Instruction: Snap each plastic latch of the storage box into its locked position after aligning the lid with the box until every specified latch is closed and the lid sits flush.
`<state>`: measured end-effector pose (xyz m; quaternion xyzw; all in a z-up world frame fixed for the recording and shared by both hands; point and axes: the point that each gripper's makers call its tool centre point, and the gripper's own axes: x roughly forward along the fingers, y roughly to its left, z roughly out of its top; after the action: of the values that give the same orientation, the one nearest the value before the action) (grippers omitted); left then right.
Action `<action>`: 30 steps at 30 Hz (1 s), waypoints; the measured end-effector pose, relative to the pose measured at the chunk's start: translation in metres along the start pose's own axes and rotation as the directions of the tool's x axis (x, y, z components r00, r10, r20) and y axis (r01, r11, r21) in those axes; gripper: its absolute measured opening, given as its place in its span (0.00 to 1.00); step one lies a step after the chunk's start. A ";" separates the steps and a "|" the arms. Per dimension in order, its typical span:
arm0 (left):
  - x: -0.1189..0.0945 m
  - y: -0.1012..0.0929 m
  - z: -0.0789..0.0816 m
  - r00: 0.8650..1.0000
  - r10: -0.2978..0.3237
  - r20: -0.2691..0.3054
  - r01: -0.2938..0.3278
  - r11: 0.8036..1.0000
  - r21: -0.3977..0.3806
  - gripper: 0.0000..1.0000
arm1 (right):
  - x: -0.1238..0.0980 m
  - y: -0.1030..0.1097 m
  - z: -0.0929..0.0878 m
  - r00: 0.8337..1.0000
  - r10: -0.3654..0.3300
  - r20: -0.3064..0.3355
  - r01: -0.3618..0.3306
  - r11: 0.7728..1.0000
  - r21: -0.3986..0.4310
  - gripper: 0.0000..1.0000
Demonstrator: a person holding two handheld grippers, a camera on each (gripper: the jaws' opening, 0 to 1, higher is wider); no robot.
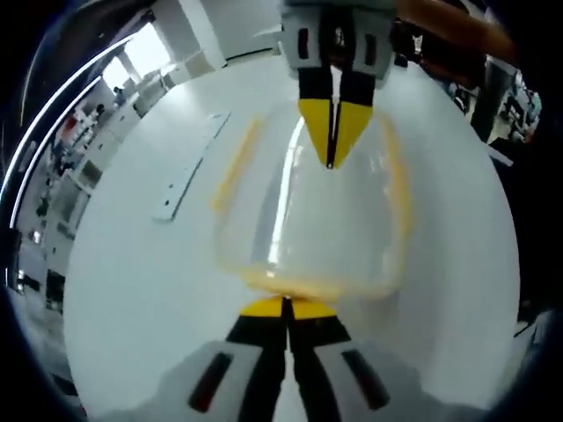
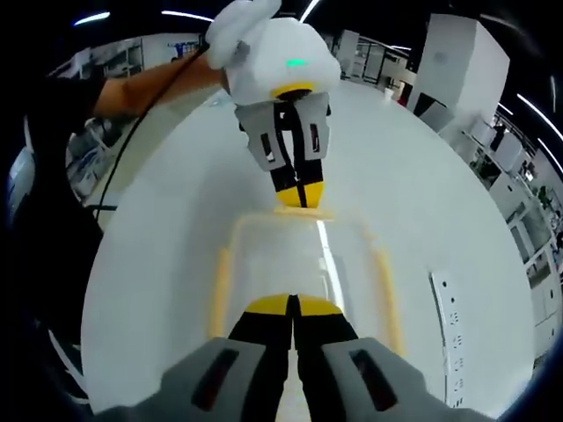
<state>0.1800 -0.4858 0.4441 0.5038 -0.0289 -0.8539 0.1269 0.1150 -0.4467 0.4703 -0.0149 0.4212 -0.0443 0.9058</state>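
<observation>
Two grippers working a clear storage box [image 1: 308,220] on the white desk [image 1: 132,281].
Left gripper [image 1: 286,308] and right gripper [image 2: 293,305] are both pressing closed at the box's 6 and 12 o'clock ends.

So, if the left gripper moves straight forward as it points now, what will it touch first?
Most likely the near yellow-edged end of the storage box, right ahead of the shut left gripper. They may already touch. Beyond the box stands the right gripper.
</observation>
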 end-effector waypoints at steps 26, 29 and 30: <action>0.002 0.000 -0.002 0.999 -0.033 0.043 0.037 0.993 -0.112 0.00 | 0.000 -0.003 0.001 1.000 0.011 0.006 -0.011 1.000 -0.018 0.00; 0.003 0.001 -0.002 0.999 -0.025 0.042 0.030 0.991 -0.128 0.00 | 0.000 -0.004 0.001 1.000 0.011 0.022 -0.010 1.000 -0.008 0.00; 0.003 0.002 -0.002 0.999 -0.026 0.044 0.032 0.990 -0.138 0.00 | 0.000 -0.004 0.001 1.000 0.010 0.027 -0.010 1.000 -0.009 0.00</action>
<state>0.1809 -0.4885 0.4406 0.4760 0.0352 -0.8660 0.1488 0.1151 -0.4509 0.4713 -0.0172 0.4092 -0.0377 0.9115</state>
